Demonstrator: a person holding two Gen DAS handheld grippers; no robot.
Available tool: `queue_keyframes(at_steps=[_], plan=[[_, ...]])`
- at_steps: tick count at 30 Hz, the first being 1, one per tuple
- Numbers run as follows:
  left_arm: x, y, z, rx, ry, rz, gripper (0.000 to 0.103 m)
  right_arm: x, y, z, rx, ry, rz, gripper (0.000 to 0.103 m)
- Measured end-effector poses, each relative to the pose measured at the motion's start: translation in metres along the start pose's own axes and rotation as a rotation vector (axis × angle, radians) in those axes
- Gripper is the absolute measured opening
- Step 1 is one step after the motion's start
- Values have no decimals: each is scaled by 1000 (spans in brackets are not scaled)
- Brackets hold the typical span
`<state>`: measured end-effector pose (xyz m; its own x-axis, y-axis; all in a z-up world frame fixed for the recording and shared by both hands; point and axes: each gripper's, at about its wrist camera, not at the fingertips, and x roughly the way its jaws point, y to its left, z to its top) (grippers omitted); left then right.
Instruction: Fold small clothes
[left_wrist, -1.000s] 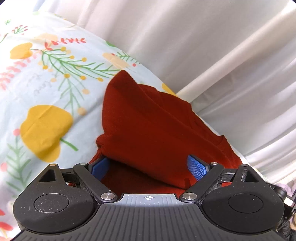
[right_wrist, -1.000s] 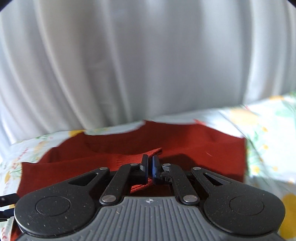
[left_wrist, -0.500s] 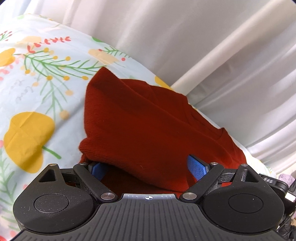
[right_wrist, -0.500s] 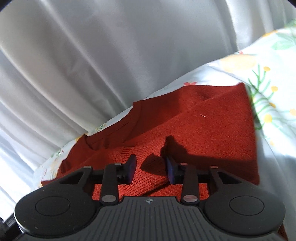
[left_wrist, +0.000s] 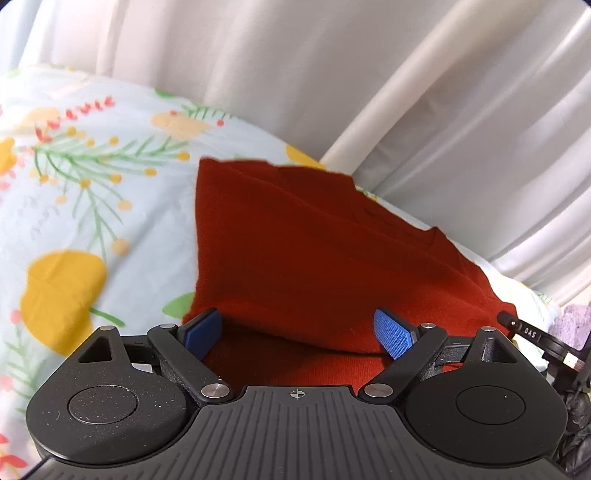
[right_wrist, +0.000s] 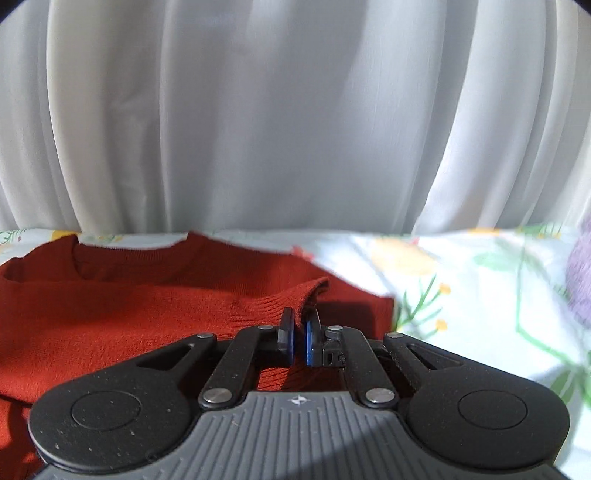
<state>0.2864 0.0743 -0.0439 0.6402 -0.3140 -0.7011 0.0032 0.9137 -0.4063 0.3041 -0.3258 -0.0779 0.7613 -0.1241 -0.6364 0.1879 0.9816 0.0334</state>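
A small rust-red knit sweater (left_wrist: 314, 251) lies partly folded on a floral bedsheet (left_wrist: 74, 192). My left gripper (left_wrist: 295, 332) is open, its blue pads (left_wrist: 391, 334) wide apart over the sweater's near folded edge, holding nothing. In the right wrist view the sweater (right_wrist: 110, 310) lies left of centre with its neckline toward the curtain. My right gripper (right_wrist: 298, 341) is shut on the sweater's ribbed cuff (right_wrist: 291, 299), which sticks up between the pads.
White curtains (right_wrist: 295, 129) hang close behind the bed. The sheet (right_wrist: 480, 295) spreads to the right of the sweater. A purple cloth (right_wrist: 580, 277) lies at the far right. A dark device (left_wrist: 535, 339) shows at the left view's right edge.
My right gripper opened half a second ago and has now shut again on the ribbed cuff. My left gripper stayed open and shifted over the sweater, which now lies flatter.
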Motion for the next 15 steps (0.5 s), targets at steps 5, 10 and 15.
queue_keyframes(at_steps=[5, 10, 15], plan=[[-19, -12, 12, 65, -96, 10, 97, -18, -10, 0, 70, -46, -16, 16], [19, -37, 13, 160, -99, 20, 97, -28, 14, 4, 134, -59, 191, 51], [64, -62, 2, 292, -112, 124, 97, -3, 60, -9, 8, -20, 181, 18]])
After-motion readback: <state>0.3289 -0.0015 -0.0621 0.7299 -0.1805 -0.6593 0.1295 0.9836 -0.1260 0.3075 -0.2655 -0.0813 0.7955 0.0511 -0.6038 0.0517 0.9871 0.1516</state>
